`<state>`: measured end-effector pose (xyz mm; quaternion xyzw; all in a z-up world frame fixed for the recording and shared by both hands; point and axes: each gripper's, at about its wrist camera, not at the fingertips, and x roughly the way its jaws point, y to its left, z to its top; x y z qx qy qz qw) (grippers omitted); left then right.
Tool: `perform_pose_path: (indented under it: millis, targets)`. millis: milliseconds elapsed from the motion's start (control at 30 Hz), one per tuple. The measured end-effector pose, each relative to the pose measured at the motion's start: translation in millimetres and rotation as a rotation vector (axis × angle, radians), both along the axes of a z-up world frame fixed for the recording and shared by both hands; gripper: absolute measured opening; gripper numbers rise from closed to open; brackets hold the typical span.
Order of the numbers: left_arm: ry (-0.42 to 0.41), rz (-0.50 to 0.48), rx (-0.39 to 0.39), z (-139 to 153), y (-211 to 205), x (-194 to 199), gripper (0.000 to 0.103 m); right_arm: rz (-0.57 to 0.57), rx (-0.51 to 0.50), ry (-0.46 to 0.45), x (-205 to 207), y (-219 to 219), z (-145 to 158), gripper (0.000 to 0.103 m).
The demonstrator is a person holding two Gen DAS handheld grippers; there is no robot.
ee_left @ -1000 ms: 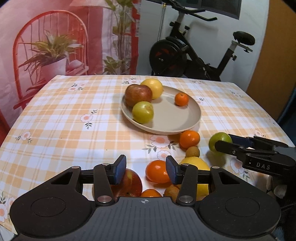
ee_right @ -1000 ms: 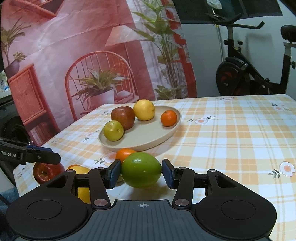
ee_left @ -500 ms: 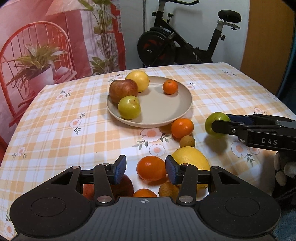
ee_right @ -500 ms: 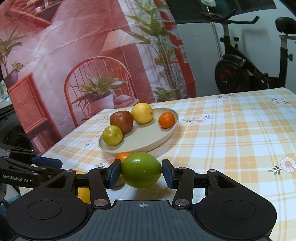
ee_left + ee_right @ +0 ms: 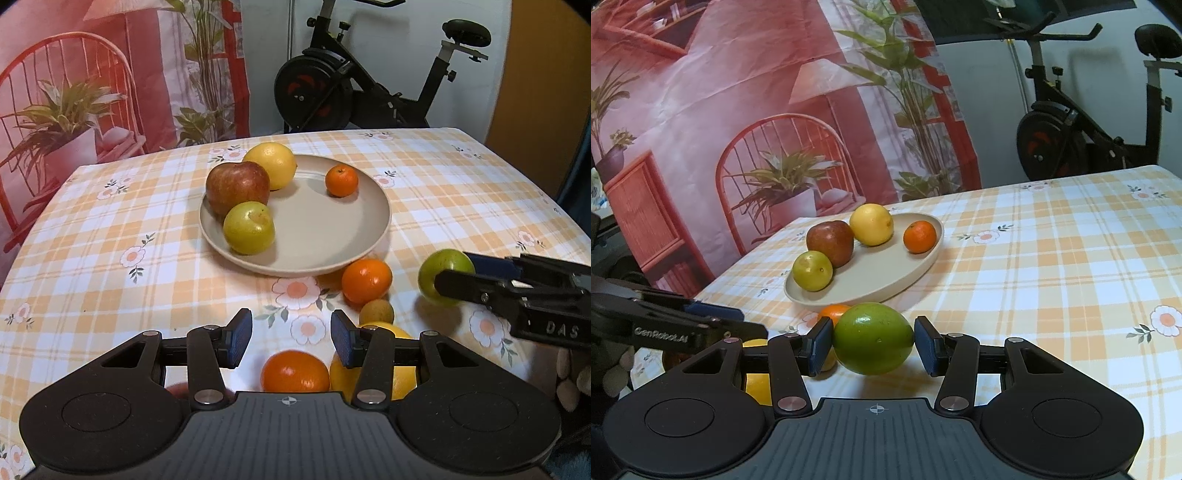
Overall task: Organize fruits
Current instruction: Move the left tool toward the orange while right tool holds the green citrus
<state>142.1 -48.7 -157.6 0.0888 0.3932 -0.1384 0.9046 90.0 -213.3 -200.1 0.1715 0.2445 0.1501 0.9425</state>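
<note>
My right gripper (image 5: 873,343) is shut on a green fruit (image 5: 873,338) and holds it above the cloth, short of the beige plate (image 5: 916,266). The same fruit (image 5: 443,271) and gripper show at the right of the left wrist view. The plate (image 5: 332,236) holds a red apple (image 5: 236,184), a yellow lemon (image 5: 271,164), a yellow-green fruit (image 5: 249,227) and a small orange (image 5: 341,181). My left gripper (image 5: 291,338) is open and empty above the cloth, just behind an orange (image 5: 295,371) and a large yellow fruit (image 5: 399,373).
Loose on the checked tablecloth (image 5: 92,258) lie another orange (image 5: 365,280) and a small brown fruit (image 5: 376,312) near the plate's front edge. An exercise bike (image 5: 351,88) stands beyond the table's far edge. A printed backdrop (image 5: 738,110) hangs behind.
My left gripper has pulled back and risen, so the near fruits slid lower in its view. My right gripper has risen slightly with the green fruit, still held.
</note>
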Motion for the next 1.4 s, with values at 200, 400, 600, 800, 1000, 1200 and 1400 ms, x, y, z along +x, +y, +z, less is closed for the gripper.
perform_pose_path:
  millis: [200,400,600,800,1000,1200,1400]
  targets:
    - [0.043,0.040,-0.080,9,20,8,0.050,0.000,0.002,0.001,1,0,0,0.045]
    - [0.085,0.075,-0.122,12,38,15,0.049,-0.002,0.002,0.002,1,0,0,0.045]
    - [0.136,0.007,-0.119,8,34,11,0.049,-0.001,0.002,0.002,1,-1,0,0.045]
    - [0.135,-0.050,-0.046,8,32,6,0.049,-0.001,0.003,0.002,1,-1,0,0.045]
    - [0.142,-0.102,0.020,4,22,1,0.050,0.000,0.003,0.003,1,-1,0,0.045]
    - [0.141,-0.131,0.050,1,12,-1,0.049,0.000,0.003,0.003,1,-1,-1,0.045]
    - [0.148,-0.150,0.082,-6,1,-3,0.050,0.000,0.004,0.004,1,-1,0,0.045]
